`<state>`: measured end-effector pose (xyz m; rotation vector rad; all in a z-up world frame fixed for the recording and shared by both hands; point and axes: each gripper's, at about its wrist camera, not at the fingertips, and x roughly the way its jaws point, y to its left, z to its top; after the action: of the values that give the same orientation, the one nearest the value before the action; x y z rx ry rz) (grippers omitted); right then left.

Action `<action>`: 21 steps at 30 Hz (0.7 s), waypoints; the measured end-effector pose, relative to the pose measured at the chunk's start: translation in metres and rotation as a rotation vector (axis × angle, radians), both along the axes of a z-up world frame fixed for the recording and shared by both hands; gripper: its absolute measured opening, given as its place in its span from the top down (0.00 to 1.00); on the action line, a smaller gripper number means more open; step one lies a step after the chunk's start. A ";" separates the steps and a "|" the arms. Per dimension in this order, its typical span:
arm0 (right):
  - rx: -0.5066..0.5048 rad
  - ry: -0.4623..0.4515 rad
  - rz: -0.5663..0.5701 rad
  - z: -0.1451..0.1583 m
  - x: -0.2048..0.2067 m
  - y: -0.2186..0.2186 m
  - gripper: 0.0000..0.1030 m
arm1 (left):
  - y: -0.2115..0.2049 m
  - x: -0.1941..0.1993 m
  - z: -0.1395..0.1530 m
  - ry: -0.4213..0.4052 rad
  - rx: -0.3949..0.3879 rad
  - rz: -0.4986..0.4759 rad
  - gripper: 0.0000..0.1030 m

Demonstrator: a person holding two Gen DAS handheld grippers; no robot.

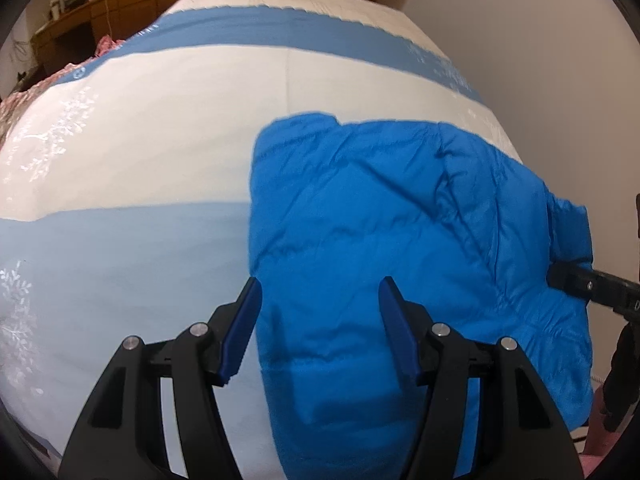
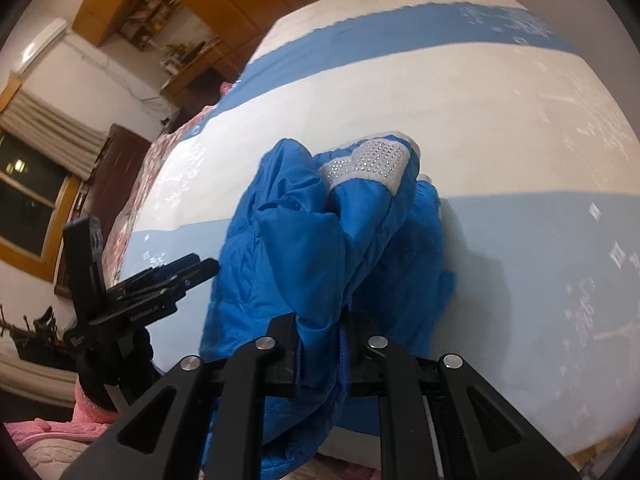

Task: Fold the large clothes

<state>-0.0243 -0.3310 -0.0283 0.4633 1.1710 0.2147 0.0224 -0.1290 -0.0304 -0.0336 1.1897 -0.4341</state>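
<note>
Item: blue padded jacket (image 1: 380, 216), puffy and quilted, lying partly folded on a bed. In the left wrist view it fills the field from centre out to 3 o'clock and down to 6 o'clock. A white, bead-studded trim (image 2: 366, 162) shows on its far bundled part in the right wrist view, toward 12 o'clock of the garment.

Right tongs (image 2: 322, 344): pressed together on a bunched fold of the jacket's near edge, fabric pinched between the two black arms. In the left wrist view the same tool enters at 3 o'clock, against the jacket's outer edge.

Left tongs (image 1: 318, 320): spread, blue pads apart, hovering over the jacket's near left border; nothing pinched.

Risks, judged: the slippery shell and thick filling may let the pinched fold slide out if it is pulled hard. With only one side held, the loose layers could spring open or drag askew across the bed. The jacket's right side lies near the bed edge, so a pull that way might tip it over.

Surface: bed cover (image 1: 140, 152), cream with pale blue and darker blue bands and white sprig print; a pink floral quilt (image 2: 140, 184) lies at its far side, about 9 o'clock.

Room: wooden cabinets and a cluttered shelf (image 2: 160, 8) at 11 o'clock, a dark window (image 2: 28, 196) at 9 o'clock, plain wall at 2 o'clock. A pink sleeve (image 2: 92, 412) shows behind the left tool.
</note>
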 end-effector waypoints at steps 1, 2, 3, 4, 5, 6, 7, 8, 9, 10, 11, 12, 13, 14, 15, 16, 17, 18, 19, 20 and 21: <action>0.002 0.009 -0.009 -0.004 -0.001 -0.003 0.87 | -0.004 -0.002 -0.003 0.005 0.001 -0.007 0.42; 0.002 0.015 -0.014 -0.008 0.000 -0.005 0.87 | -0.004 -0.002 -0.005 0.006 0.002 -0.012 0.42; 0.005 0.028 -0.023 -0.016 0.001 -0.009 0.87 | -0.005 -0.003 -0.008 0.007 0.005 -0.017 0.42; 0.010 0.042 -0.030 -0.024 0.001 -0.013 0.87 | -0.008 -0.004 -0.012 0.014 0.011 -0.021 0.42; 0.014 0.056 -0.036 -0.031 0.003 -0.013 0.86 | -0.010 -0.003 -0.015 0.021 0.013 -0.024 0.42; 0.017 0.074 -0.044 -0.041 0.005 -0.015 0.86 | -0.012 -0.003 -0.019 0.026 0.014 -0.027 0.42; 0.017 0.081 -0.046 -0.048 0.006 -0.016 0.84 | -0.011 -0.002 -0.021 0.025 0.017 -0.030 0.40; 0.017 0.092 -0.051 -0.058 0.006 -0.019 0.82 | -0.013 -0.002 -0.025 0.020 0.024 -0.034 0.38; 0.028 0.104 -0.060 -0.067 0.007 -0.021 0.82 | -0.011 -0.002 -0.028 0.017 0.026 -0.035 0.38; 0.044 0.108 -0.064 -0.076 0.008 -0.022 0.80 | -0.012 -0.002 -0.033 0.015 0.029 -0.030 0.38; 0.055 0.108 -0.065 -0.083 0.007 -0.024 0.79 | -0.013 -0.002 -0.036 0.012 0.032 -0.026 0.38; 0.072 0.112 -0.074 -0.090 0.009 -0.026 0.78 | -0.014 -0.001 -0.039 0.006 0.037 -0.024 0.38; 0.085 0.118 -0.079 -0.098 0.011 -0.026 0.78 | -0.016 -0.001 -0.042 -0.002 0.050 -0.022 0.37; 0.084 0.114 -0.075 -0.102 0.012 -0.028 0.77 | -0.018 -0.001 -0.044 -0.010 0.060 -0.021 0.37; 0.080 0.105 -0.070 -0.107 0.013 -0.027 0.76 | -0.021 0.000 -0.045 -0.017 0.065 -0.017 0.37; 0.086 0.103 -0.073 -0.113 0.013 -0.026 0.75 | -0.021 0.000 -0.048 -0.025 0.069 -0.013 0.37; 0.100 0.107 -0.081 -0.117 0.013 -0.028 0.75 | -0.022 0.000 -0.049 -0.027 0.071 -0.010 0.37; 0.118 0.111 -0.089 -0.121 0.014 -0.030 0.75 | -0.022 0.001 -0.051 -0.026 0.070 -0.006 0.37; 0.135 0.112 -0.091 -0.124 0.015 -0.031 0.74 | -0.022 0.002 -0.051 -0.022 0.066 -0.002 0.36; 0.142 0.112 -0.093 -0.126 0.017 -0.032 0.74 | -0.021 0.003 -0.051 -0.018 0.063 0.000 0.36; 0.150 0.114 -0.095 -0.128 0.019 -0.033 0.74 | -0.020 0.004 -0.051 -0.011 0.061 0.002 0.36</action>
<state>-0.0055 -0.3639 -0.1560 0.6691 1.2461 0.1966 0.0268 -0.1495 -0.0816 0.0206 1.1909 -0.3958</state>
